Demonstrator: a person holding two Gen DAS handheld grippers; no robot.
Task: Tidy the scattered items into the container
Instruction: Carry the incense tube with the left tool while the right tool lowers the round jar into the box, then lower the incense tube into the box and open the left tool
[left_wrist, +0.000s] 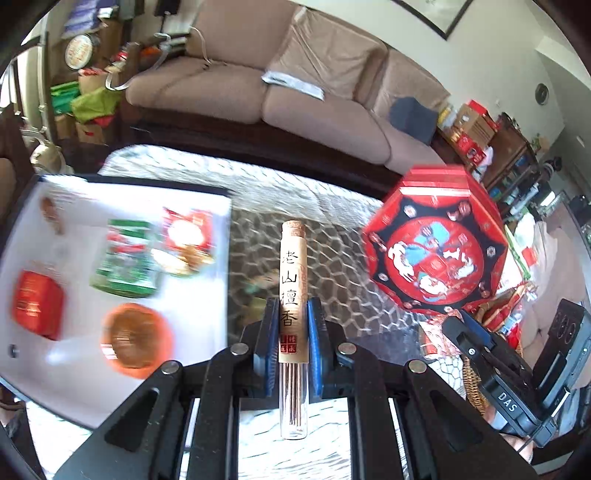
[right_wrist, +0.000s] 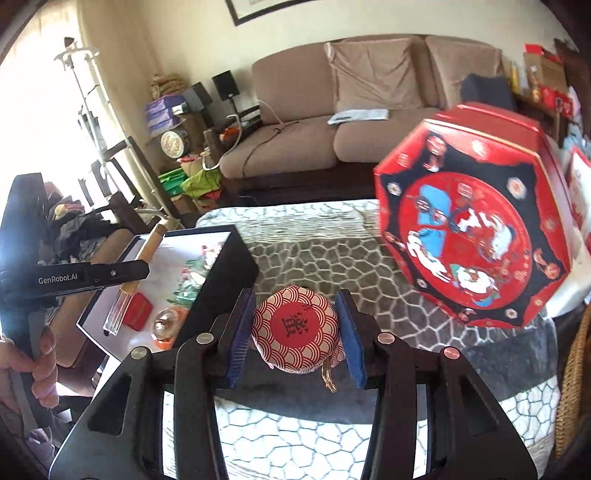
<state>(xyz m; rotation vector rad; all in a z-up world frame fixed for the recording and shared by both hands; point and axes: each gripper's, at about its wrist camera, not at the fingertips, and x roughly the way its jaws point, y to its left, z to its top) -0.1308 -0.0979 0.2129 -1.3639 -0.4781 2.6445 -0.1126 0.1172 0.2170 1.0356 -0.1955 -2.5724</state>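
My left gripper (left_wrist: 292, 306) is shut on a corked glass incense tube (left_wrist: 293, 280) with a tan label, held above the table just right of the box; it also shows in the right wrist view (right_wrist: 129, 280). The container is a black box with a white inside (left_wrist: 218, 295), holding a red packet (left_wrist: 37, 304), a green packet (left_wrist: 125, 264), a red-white packet (left_wrist: 188, 232) and an orange cup (left_wrist: 135, 338). My right gripper (right_wrist: 297, 314) is shut on a round red-and-white patterned pouch (right_wrist: 295, 326), held right of the box (right_wrist: 231, 273).
A large red octagonal tin (left_wrist: 436, 251) stands tilted at the right of the patterned table cloth (left_wrist: 332, 221); it also shows in the right wrist view (right_wrist: 476, 229). A beige sofa (left_wrist: 258, 92) lies beyond the table. A wicker basket (right_wrist: 576, 387) is at the far right.
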